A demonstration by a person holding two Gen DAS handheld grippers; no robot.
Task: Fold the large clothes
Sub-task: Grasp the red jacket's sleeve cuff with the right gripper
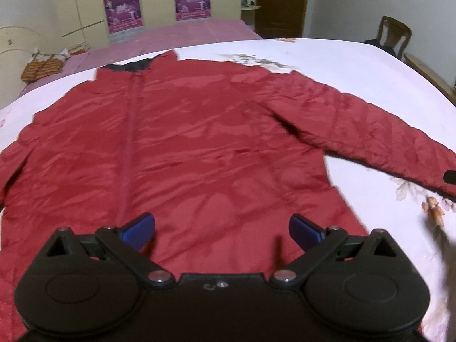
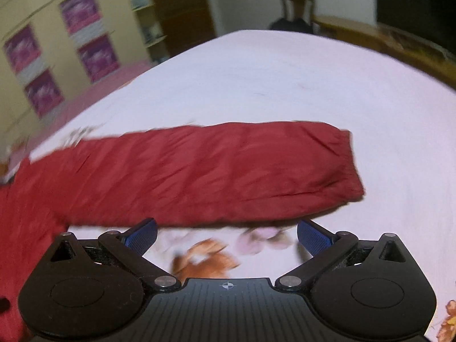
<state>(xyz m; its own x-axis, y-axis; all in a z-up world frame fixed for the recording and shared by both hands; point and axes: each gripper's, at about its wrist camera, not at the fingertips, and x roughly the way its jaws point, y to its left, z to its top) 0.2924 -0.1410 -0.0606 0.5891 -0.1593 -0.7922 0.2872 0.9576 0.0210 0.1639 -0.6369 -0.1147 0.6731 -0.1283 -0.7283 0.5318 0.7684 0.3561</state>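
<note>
A large red jacket (image 1: pixel 199 142) lies flat on a white floral bedsheet (image 1: pixel 327 54), collar away from me, zip running down its left part. Its right sleeve (image 1: pixel 384 139) stretches out to the right. My left gripper (image 1: pixel 222 229) is open and empty, hovering above the jacket's lower hem. In the right wrist view the same sleeve (image 2: pixel 216 171) lies across the sheet (image 2: pixel 285 85), cuff at the right. My right gripper (image 2: pixel 228 235) is open and empty, just in front of the sleeve's near edge over the sheet.
A pink-covered bed (image 1: pixel 176 34) stands beyond the sheet, with striped items (image 1: pixel 42 65) on it. Cupboards with purple posters (image 1: pixel 122 8) line the back wall. A wooden chair (image 1: pixel 393 34) and a wooden bed frame (image 2: pixel 399 45) stand at the far right.
</note>
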